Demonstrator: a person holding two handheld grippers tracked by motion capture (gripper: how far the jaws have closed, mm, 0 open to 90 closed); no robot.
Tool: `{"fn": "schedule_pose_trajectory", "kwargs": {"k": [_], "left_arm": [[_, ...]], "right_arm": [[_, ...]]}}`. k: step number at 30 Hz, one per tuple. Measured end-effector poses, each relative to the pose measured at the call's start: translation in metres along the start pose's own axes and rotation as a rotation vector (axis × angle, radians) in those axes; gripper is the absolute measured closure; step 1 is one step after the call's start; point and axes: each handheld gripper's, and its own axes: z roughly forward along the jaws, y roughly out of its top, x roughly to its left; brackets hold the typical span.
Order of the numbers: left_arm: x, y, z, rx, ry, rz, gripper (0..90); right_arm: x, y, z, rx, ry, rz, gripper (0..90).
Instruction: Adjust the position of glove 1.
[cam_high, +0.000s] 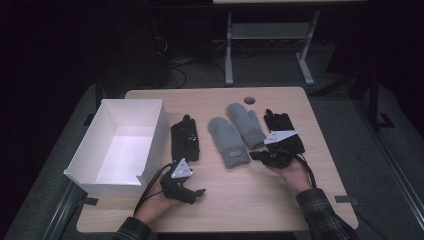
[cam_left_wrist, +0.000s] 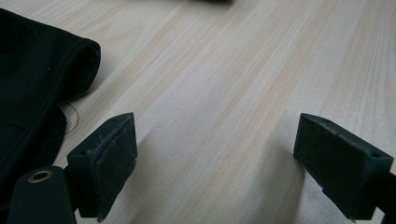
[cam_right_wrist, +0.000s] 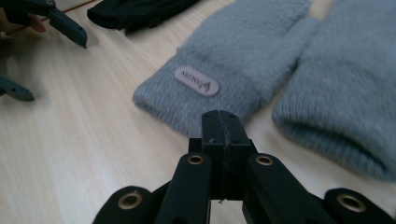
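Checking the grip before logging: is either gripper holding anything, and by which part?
Nothing is held. The right gripper is shut on nothing, short of the grey mitten; the left gripper is open over bare table.

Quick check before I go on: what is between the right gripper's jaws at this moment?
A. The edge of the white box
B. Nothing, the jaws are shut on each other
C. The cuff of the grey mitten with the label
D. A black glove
B: in the right gripper view the right gripper has its two pads pressed flat together with nothing between them, and the labelled grey mitten lies just beyond its tips.
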Motion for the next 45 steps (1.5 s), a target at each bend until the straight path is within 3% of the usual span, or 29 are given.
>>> {"fn": "schedule_pose_trajectory", "kwargs": {"k": [9, 11, 15, 20, 28, 45], "left_arm": [[-0.003, -0.004, -0.004, -0.001, -0.009, 0.007, 12.7], [-0.003, -0.004, -0.004, 0.001, -0.008, 0.009, 12.7], [-0.004, -0.004, -0.005, -0.001, -0.01, 0.008, 12.7], [-0.004, -0.005, -0.005, 0.0, -0.012, 0.009, 12.7], [-0.004, -0.005, -0.005, 0.0, -0.012, 0.01, 12.7], [-0.005, -0.005, -0.005, -0.001, -0.015, 0.011, 12.7]], "right_arm": [[-0.011, 0.02, 0.024, -0.015, 0.005, -0.013, 90.0], [-0.012, 0.022, 0.029, -0.021, 0.015, 0.007, 90.0], [-0.012, 0.024, 0.039, -0.004, 0.016, -0.03, 90.0], [-0.012, 0.027, 0.05, -0.006, 0.029, -0.033, 90.0], [0.0, 0.026, 0.052, 0.015, 0.075, -0.04, 90.0], [0.038, 0.024, 0.052, 0.059, 0.205, -0.109, 90.0]]}}
